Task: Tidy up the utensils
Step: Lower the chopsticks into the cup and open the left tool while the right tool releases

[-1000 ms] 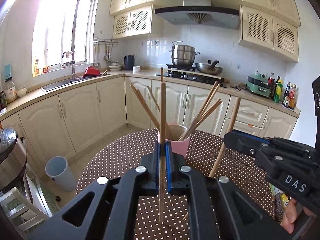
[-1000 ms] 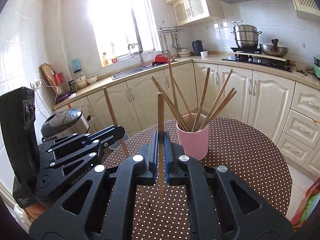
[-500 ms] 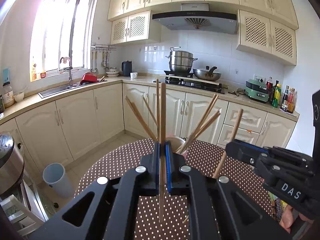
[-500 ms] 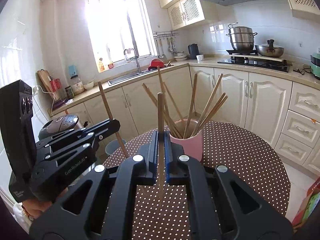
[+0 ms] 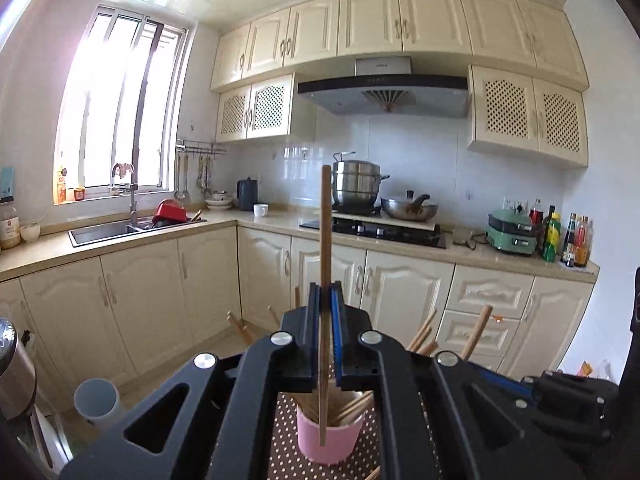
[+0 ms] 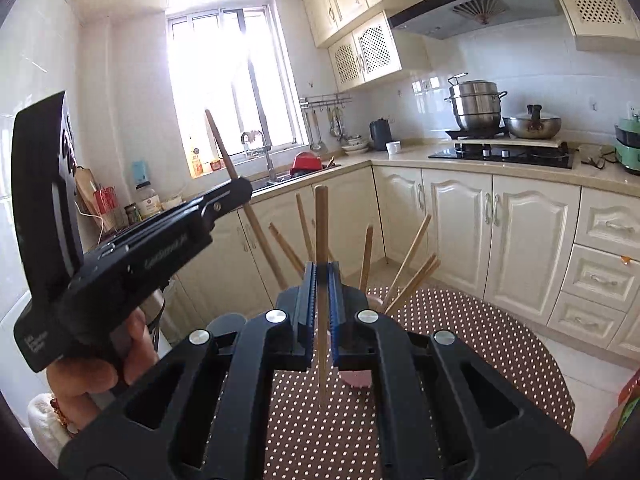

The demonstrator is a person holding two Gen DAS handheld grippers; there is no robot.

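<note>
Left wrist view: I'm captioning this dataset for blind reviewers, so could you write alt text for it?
The left gripper has its fingers shut on an upright wooden chopstick, held above a pink cup of chopsticks on a brown polka-dot table. The right gripper shows at the lower right. Behind is a cream kitchen with sink and stove.

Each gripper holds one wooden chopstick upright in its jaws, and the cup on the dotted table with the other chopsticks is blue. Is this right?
Only the colour is wrong: the cup is pink, as the left wrist view shows. The left gripper and right gripper each clamp one upright chopstick.
</note>
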